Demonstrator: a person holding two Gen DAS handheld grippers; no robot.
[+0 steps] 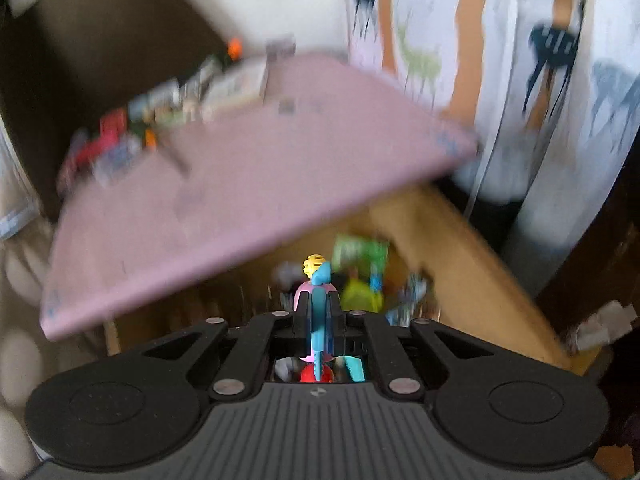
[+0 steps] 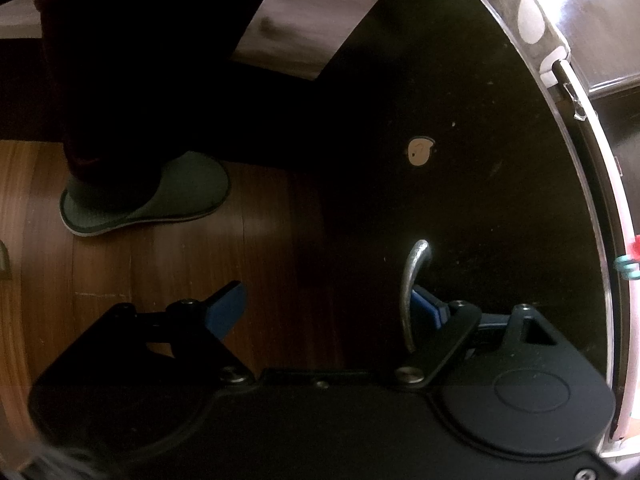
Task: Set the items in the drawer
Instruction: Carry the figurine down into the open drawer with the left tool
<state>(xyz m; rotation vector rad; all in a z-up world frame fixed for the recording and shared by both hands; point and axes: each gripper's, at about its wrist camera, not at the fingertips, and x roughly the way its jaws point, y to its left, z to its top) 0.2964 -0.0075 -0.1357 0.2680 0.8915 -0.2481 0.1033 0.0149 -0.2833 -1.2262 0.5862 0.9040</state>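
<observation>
Left hand-held gripper [image 1: 318, 320]: one, fingers closed tight on one small toy [image 1: 320, 300] (turquoise body, pink part behind, yellow ball-like head above; exact form unclear through motion blur). The toy is clear of every surface, held over the open drawer [image 1: 440, 248].

Drawer: one, light wood walls, pulled out beneath the pink bench [image 1: 240, 184]. It already holds a loose heap of bright items [image 1: 362, 276]: one green packet and one yellow-green piece can be told apart, the rest too blurred to count.

Bench: one, pink top, a row of small boxes and toys [image 1: 176, 108] along its far edge, number not countable.

Right hand-held gripper [image 2: 332, 304]: one, fingers spread wide, the right finger [image 2: 428, 308] tucked behind the single metal handle [image 2: 412, 292] of the dark drawer front [image 2: 460, 160], the left finger free over the wooden floor [image 2: 120, 264]. One keyhole plate [image 2: 420, 151] farther up the front; one grey slipper [image 2: 148, 196] on the floor beyond.

Handling note, judged: keep the right gripper hooked so the drawer stays out; lower the toy well inside the walls, over a gap in the heap, before parting the fingers (a drop from height may bounce it out). Keep it clear of the bench edge overhead.
</observation>
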